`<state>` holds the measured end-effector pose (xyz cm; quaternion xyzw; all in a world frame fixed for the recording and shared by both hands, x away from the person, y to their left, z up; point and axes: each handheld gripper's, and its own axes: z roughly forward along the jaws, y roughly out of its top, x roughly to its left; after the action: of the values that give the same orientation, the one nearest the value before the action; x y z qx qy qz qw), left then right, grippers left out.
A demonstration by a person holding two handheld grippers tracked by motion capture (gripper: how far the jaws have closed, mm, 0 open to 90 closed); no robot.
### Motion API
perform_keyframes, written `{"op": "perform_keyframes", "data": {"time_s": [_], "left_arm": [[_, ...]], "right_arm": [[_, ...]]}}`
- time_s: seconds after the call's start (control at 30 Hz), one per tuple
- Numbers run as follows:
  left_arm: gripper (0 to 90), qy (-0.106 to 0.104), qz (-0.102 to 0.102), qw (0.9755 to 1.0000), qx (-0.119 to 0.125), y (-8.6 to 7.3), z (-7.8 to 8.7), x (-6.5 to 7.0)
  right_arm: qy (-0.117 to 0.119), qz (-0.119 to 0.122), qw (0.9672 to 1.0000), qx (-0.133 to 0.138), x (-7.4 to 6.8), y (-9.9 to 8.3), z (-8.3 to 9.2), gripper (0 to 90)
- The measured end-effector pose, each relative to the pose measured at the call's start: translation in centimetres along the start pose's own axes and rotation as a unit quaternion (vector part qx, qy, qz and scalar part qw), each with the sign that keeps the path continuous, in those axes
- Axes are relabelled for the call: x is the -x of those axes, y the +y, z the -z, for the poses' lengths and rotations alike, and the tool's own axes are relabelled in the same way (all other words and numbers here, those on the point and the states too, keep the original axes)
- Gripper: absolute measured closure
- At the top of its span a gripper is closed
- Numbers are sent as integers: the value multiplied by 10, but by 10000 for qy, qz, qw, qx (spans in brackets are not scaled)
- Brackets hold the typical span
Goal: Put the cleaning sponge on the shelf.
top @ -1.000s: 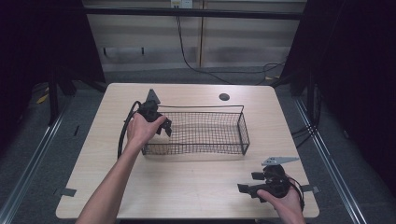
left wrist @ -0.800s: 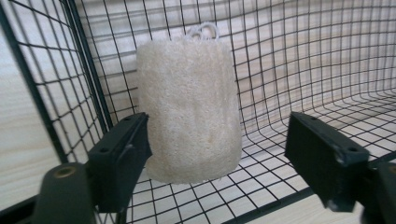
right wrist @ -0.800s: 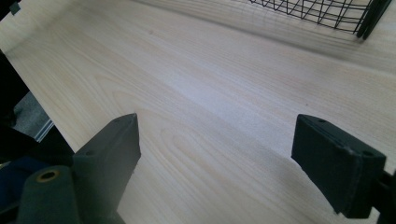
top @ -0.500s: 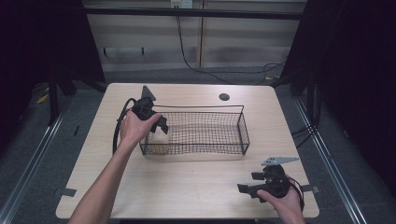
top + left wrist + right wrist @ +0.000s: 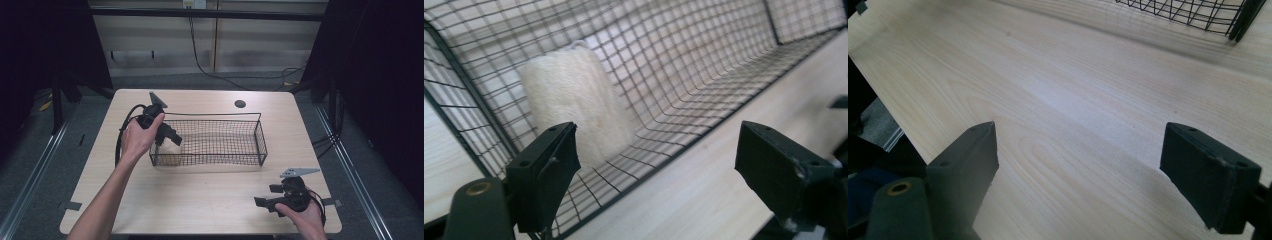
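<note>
High view: the left gripper (image 5: 172, 136) hangs over the left end of the black wire basket (image 5: 260, 135), tipped down toward a pale fuzzy pad (image 5: 171, 148) that lies inside the basket at that end. The pad sits directly under and just beyond the jaws, so this is plainly the nearer tool. The right gripper (image 5: 265, 202) rests low on the table (image 5: 210, 200) near its front right corner, well apart from the basket and pointing left across the bare wood.

Left gripper view: the 2 black jaws stand wide apart with nothing between them. The pad (image 5: 574, 100) lies ahead of the left gripper (image 5: 656, 160) and off toward its left jaw, leaning against the curved mesh at the basket's end wall (image 5: 454, 115). Its long axis runs away from the jaws and slightly upward in this view. The basket's near rim crosses between the jaws and the pad, so a reach would probably have to go over the wire and shift toward the left jaw's side to centre on it.

Right gripper view: the right gripper (image 5: 1078, 165) also has its 2 jaws spread and empty, with bare table ahead. A corner of the basket (image 5: 1233, 20) shows far ahead, toward its right jaw.
</note>
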<state>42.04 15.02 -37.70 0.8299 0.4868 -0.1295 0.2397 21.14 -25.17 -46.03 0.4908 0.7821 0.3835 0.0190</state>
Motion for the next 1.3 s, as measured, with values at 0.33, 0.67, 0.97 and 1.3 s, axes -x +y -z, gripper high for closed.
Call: {"op": "perform_keyframes", "data": {"time_s": [0.33, 0.67, 0.97, 1.3], "left_arm": [[195, -142, -640, 9974, 314, -17, 22, 6], [186, -399, -901, 9917, 821, -44, 27, 5], [187, -595, -1104, 9849, 1192, -71, 25, -3], [187, -900, -1147, 9772, 1541, -103, 24, -2]], "right_arm": [[-11, -3, 10000, 1, 0, 0, 0, 152], [-25, -16, 10000, -1, 0, 0, 0, 152], [-32, -18, 10000, 4, 0, 0, 0, 152], [-40, -16, 10000, 9, 0, 0, 0, 152]]}}
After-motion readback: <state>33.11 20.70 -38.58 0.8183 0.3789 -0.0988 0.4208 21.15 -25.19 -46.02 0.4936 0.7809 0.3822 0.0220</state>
